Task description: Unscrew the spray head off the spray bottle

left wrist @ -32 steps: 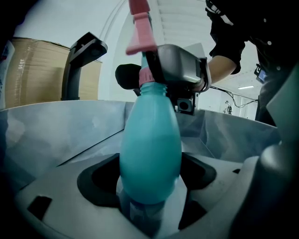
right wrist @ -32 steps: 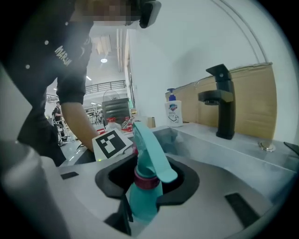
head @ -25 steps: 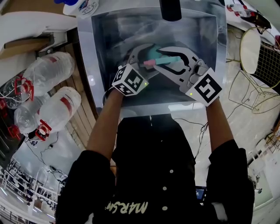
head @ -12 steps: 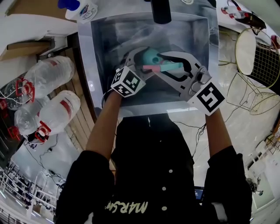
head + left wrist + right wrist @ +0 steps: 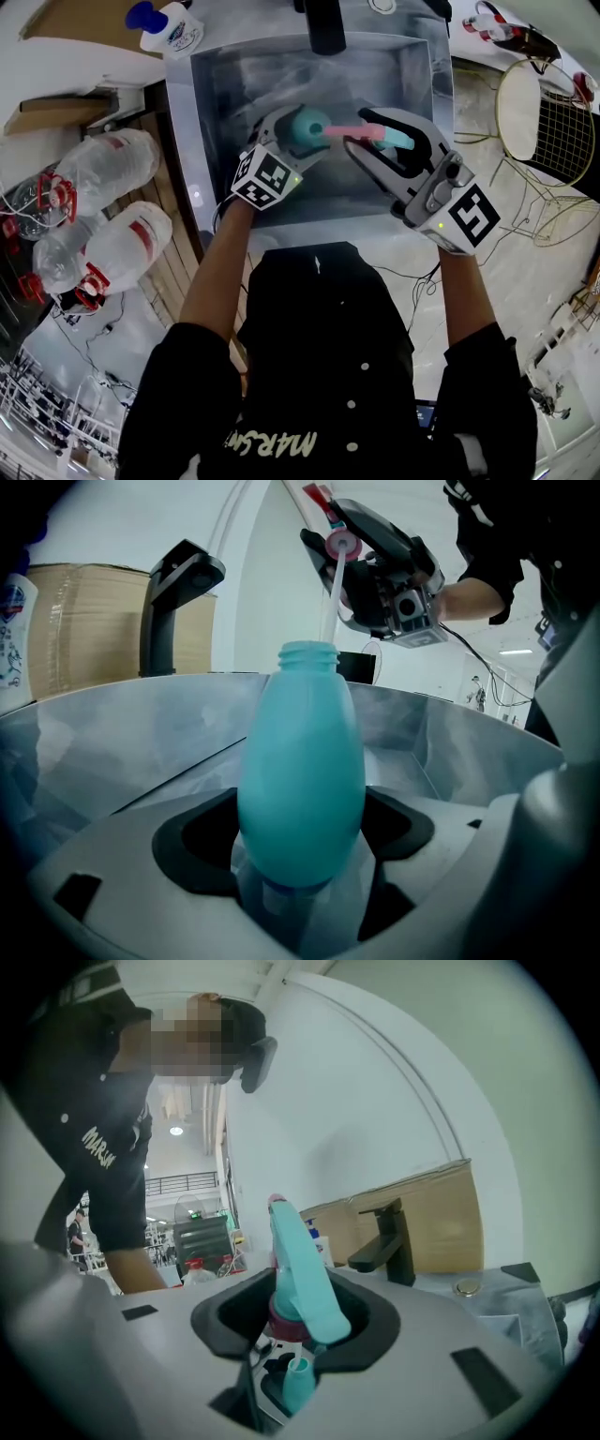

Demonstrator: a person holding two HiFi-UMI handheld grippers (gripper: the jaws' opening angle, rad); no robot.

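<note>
Above the middle of the sink (image 5: 214,103), the spray head (image 5: 302,1269), pinched in the right gripper (image 5: 364,133), had been lifted off the bottle (image 5: 300,780) clamped by the left gripper (image 5: 294,131), so unscrewing was judged complete.

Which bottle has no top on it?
The teal bottle held in the left gripper: its neck is open. The two big clear bottles have red caps, and the white bottle has a blue cap.
</note>
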